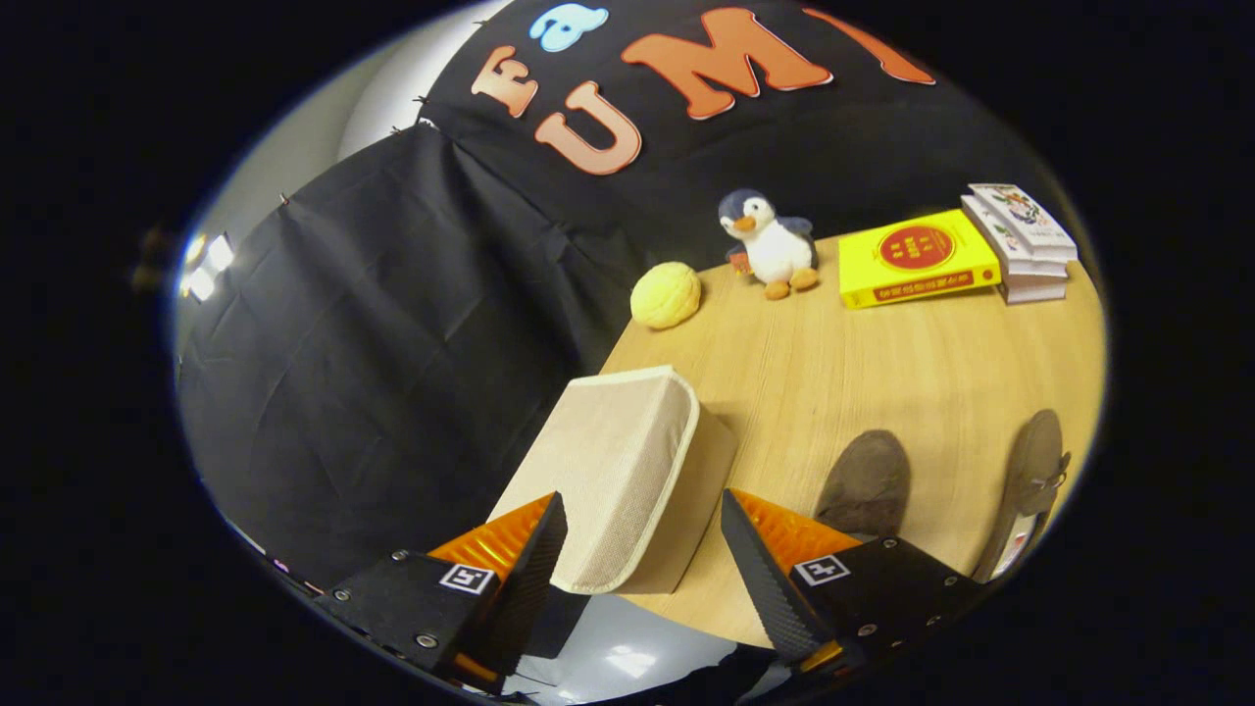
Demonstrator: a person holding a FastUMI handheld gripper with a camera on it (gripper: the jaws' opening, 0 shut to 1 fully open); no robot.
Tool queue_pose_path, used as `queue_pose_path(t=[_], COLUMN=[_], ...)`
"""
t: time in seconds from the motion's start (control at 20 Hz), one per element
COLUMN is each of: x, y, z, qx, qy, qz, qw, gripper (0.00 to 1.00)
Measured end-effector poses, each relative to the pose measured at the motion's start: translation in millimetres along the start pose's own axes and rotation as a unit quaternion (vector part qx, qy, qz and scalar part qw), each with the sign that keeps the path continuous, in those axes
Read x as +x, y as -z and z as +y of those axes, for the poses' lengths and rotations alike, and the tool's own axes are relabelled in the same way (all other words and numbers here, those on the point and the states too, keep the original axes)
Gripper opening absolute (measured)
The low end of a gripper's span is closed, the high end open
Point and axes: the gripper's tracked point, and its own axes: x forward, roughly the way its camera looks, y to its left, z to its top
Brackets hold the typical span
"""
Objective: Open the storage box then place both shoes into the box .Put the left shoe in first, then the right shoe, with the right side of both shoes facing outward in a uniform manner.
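Claw (pixel 642 544) wide open, holding nothing; box (pixel 627 471) sits between and just ahead of the fingers, not touched. Box is beige fabric, lid closed, at the near left corner of the desk (pixel 814 363), its near end past the desk edge. Two shoes on the desk right of the box: brown one (pixel 868 482) just beyond the right finger, second one (pixel 1029 490) further right, on its side by the desk edge. Each finger (pixel 510 539) carries a square black-and-white marker. Far side of desk: yellow ball (pixel 666 294), penguin plush (pixel 773 245), yellow book (pixel 917 257) with a red round emblem, stack of books (pixel 1020 243) at the far right. Writing on the books too small to read.
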Motion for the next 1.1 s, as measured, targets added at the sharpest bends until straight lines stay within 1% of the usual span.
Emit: queue_pose_path(t=[0.1, 0.25, 0.5, 0.6, 0.7, 0.85, 0.9, 0.95, 1.0, 1.05, 1.1], x=[15.0, 37.3, 75.3, 87.5, 86.6, 89.1, 87.2, 84.7, 81.3, 78.1, 73.0], y=[18.5, 33.6, 49.9, 60.5, 66.3, 67.8, 66.8, 64.1, 61.1, 58.8, 55.3], z=[5.5, 11.3, 9.1, 6.6, 15.0, 19.8, 25.3, 28.5, 29.2, 28.3, 28.5], qx=[0.017, 0.038, 0.086, 0.093, 0.127, 0.124, 0.13, 0.133, 0.129, 0.126, 0.126], qy=[-0.01, -0.03, -0.038, -0.034, -0.049, -0.056, -0.066, -0.072, -0.075, -0.072, -0.067], qz=[0.039, 0.071, 0.103, 0.119, 0.135, 0.138, 0.142, 0.138, 0.135, 0.136, 0.136], qw=[0.999, 0.996, 0.99, 0.988, 0.982, 0.981, 0.979, 0.979, 0.979, 0.98, 0.98], gripper=[0.95, 0.95, 0.95, 0.95, 0.96, 0.95, 0.94, 0.92, 0.87, 0.86, 0.82])
